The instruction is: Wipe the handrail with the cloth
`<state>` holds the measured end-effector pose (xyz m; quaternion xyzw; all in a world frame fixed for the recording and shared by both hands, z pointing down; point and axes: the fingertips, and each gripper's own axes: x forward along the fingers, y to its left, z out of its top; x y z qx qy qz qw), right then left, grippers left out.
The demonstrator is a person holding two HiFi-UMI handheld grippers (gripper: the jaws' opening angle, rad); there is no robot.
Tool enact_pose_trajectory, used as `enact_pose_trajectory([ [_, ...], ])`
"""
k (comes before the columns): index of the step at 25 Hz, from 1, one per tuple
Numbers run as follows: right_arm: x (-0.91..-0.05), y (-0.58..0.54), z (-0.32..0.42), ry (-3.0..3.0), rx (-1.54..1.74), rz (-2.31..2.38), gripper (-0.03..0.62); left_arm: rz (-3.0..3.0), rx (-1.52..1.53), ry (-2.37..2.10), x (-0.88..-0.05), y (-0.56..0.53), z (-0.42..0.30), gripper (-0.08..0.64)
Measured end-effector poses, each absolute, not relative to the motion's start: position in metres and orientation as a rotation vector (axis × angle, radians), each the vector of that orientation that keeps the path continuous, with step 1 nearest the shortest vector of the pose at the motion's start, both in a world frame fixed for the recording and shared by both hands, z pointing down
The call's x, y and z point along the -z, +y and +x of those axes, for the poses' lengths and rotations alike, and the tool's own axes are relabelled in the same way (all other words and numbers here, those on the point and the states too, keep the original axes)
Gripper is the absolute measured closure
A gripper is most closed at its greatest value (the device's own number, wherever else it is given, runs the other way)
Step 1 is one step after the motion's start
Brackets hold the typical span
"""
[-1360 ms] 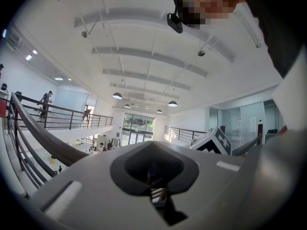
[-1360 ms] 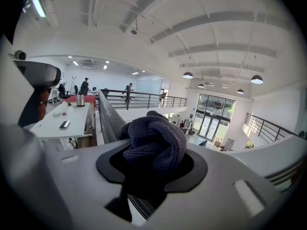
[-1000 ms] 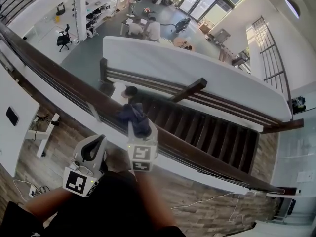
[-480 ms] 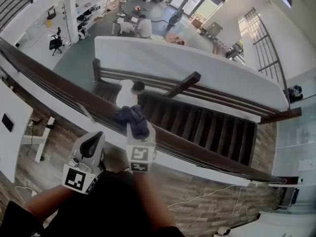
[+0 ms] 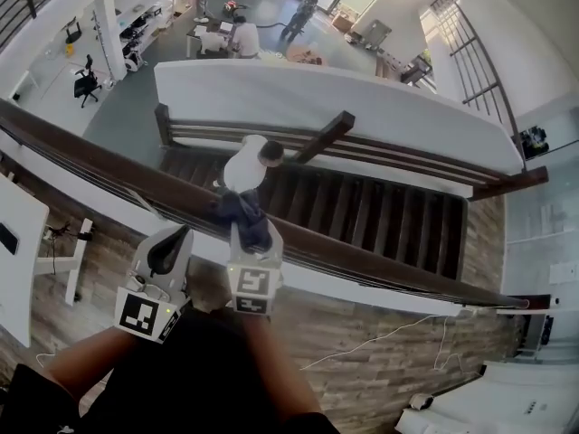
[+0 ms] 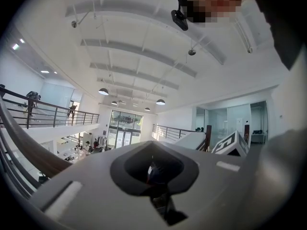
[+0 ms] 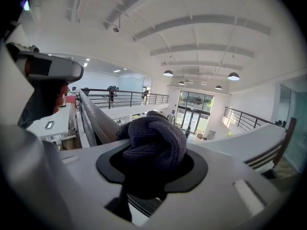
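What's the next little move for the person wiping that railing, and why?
Probably slide the right hand-held gripper sideways along the handrail with light downward pressure. Its jaws are shut on the bunched cloth, which appears to sit on the rail's top, and long stretches of rail run off to either side.

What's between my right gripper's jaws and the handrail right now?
Only the dark cloth, clamped in the right gripper and lying on the handrail; the head view and right gripper view both show it.
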<state>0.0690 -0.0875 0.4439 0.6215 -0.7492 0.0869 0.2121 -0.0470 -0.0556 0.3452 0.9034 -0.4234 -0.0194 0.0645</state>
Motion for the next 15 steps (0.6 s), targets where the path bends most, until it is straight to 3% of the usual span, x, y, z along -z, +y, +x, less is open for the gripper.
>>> enact_pose_trajectory([
  [15,-0.448,-0.061,0.12,-1.973,-0.277,2.026,0.42,2.763,0.038,-1.146,-0.35,-0.049,-0.015,0.56],
])
